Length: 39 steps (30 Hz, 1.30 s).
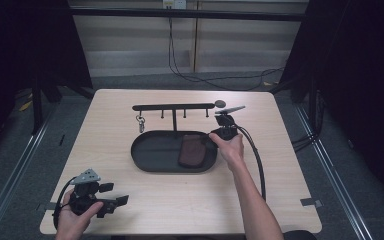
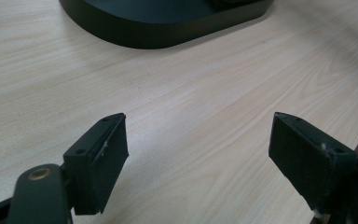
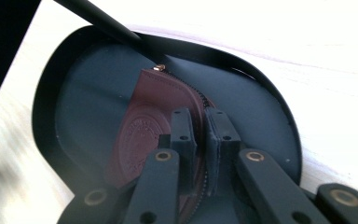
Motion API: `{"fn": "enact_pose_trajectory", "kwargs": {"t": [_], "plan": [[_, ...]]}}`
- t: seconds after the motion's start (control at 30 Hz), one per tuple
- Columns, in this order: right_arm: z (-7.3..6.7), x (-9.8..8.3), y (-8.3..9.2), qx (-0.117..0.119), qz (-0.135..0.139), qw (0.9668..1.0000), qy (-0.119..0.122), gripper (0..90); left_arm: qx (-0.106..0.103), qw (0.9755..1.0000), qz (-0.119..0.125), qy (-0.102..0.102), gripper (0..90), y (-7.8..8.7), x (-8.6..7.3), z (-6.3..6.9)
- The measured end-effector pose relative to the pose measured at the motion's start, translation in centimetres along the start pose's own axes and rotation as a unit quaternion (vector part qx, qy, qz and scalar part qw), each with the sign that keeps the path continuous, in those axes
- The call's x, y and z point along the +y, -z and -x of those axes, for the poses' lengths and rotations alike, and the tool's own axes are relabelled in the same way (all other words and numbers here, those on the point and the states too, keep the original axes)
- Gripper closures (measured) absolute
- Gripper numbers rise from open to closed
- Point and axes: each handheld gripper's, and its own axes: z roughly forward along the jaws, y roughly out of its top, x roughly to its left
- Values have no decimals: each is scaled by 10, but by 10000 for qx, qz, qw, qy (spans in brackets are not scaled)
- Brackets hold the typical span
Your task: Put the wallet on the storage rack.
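A brown leather zip pouch (image 1: pixel 191 150) (image 3: pixel 140 126) lies in the right half of a black oval tray (image 1: pixel 145 160) (image 3: pixel 261 79) at mid table. My right gripper (image 1: pixel 211 136) (image 3: pixel 200 126) reaches over the tray's right end. Its jaws are shut on the pouch's zipped edge, which runs between the two pads. My left gripper (image 1: pixel 116 194) (image 2: pixel 198 149) rests in a hand near the table's front left corner. It is open with nothing between its jaws and points toward the tray (image 2: pixel 158 23).
A black hook rack (image 1: pixel 174 107) stands just behind the tray, with a key ring (image 1: pixel 140 121) hanging from its left hook. The rack's post (image 3: pixel 98 18) rises from the tray's far rim. Bare wood surrounds the tray. Cables lie on the floor beyond the table.
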Motion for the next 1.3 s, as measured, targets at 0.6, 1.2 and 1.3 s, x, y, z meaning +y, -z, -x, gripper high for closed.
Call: {"fn": "enact_pose_trajectory", "kwargs": {"t": [0.6,1.2,1.3], "plan": [[8,-8,0,-540,-41,9985,47,784,2,10000,80,29,196,2,0,0],[1,-8,22,-495,644,9954,513,185,-3,9999,98,31,196,2,1,0],[-1,-10,27,-439,717,9948,566,140,13,10000,90,32,196,2,1,-1]]}}
